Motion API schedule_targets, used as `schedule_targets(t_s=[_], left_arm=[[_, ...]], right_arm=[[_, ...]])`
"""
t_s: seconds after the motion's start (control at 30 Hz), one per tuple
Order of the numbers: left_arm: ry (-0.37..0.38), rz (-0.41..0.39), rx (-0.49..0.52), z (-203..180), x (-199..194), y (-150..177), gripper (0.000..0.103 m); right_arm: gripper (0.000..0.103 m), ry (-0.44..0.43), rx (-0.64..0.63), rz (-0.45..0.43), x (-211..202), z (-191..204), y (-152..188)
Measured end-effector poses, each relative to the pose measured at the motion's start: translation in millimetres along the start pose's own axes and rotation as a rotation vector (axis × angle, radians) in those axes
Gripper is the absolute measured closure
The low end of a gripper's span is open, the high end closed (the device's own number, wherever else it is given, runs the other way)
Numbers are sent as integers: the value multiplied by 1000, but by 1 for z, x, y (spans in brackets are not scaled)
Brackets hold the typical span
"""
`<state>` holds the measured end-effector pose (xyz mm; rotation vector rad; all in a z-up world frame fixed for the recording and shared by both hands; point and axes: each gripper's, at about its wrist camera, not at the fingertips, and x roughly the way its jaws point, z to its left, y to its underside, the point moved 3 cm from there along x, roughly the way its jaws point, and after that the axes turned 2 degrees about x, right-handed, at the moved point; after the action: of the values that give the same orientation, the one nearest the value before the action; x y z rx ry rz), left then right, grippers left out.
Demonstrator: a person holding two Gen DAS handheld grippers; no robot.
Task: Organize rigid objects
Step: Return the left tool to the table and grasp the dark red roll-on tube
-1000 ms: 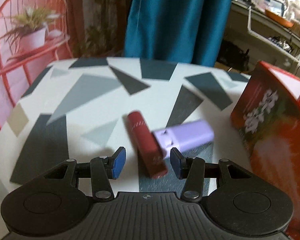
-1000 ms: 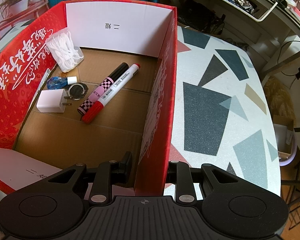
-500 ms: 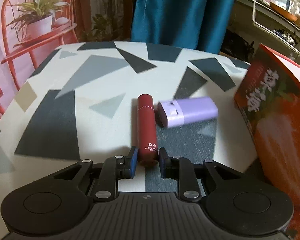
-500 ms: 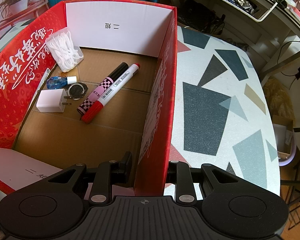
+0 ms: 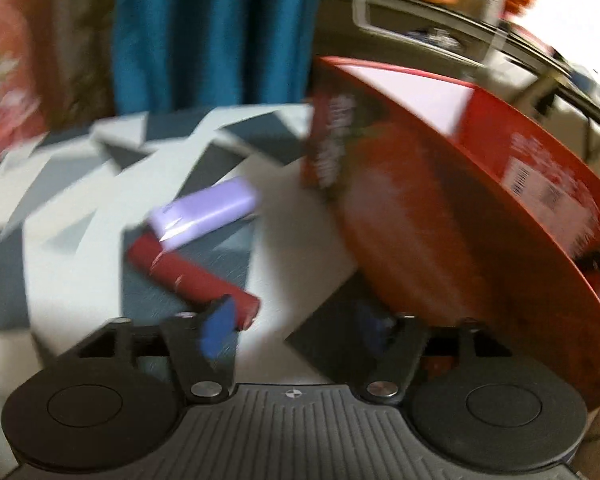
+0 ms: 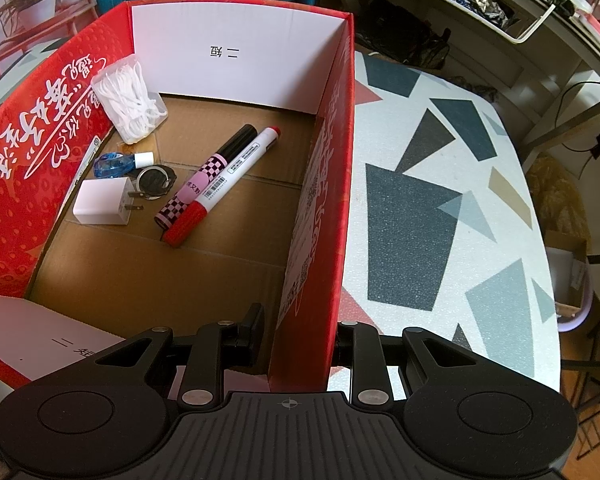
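A: Report the left gripper (image 5: 296,326).

B: The frame is motion-blurred. The jaws are spread wide and opening. Nothing is between the blue pads (image 5: 216,330). The dark red tube (image 5: 188,272) lies flat on the patterned table (image 5: 76,184), slanting up and away to the left; its near end sits just beyond the left pad, and the blur hides whether the two touch. The lilac case (image 5: 206,212) lies on the table just past the tube's far end, ahead and left of the gripper. The red box (image 5: 520,148) stands ahead and to the right, with its outer wall close to the right finger.

A: Report the right gripper (image 6: 300,344).

B: The jaws are clamped on the right-hand wall of the red box (image 6: 320,220): the left finger is inside the box and the right finger outside, with the wall's near end between them.

A: Box contents?

B: All on the cardboard floor, ahead and left of the right gripper: a red-capped white marker (image 6: 224,184) touching a black-and-pink chequered marker (image 6: 206,178) alongside it; a white plug adapter (image 6: 102,202); a dark ring-shaped item (image 6: 154,180); a small blue bottle (image 6: 114,164); and a clear pack of white floss picks (image 6: 128,100) leaning in the far-left corner.
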<state>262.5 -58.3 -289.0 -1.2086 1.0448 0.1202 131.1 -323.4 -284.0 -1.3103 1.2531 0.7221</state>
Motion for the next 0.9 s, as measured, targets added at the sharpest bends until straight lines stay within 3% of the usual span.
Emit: schedule_targets(t_s=[0.07,0.13,0.23,0.37,0.47,0.9], left_arm=[[5,-8,78,-7,-2,0,9],[22,-24,156,-9,-8,1,4],[-29,-26,222,3,-11,2,0],[-63,-4,192,34,-4,-7,0],[-44,0,143,54,5,-16,0],[24,39,127,72,37,-10,0]], right_arm=[[78,-4,1,-1,-1,-1,0],[78,-6,1,-2,-1,-1,0],[77,0,-4,-3,0,0,0],[77,3,-4,-2,-1,0,0],[78,5,-1,1,0,0,0],[78,29,-1,18,1,3,-1]])
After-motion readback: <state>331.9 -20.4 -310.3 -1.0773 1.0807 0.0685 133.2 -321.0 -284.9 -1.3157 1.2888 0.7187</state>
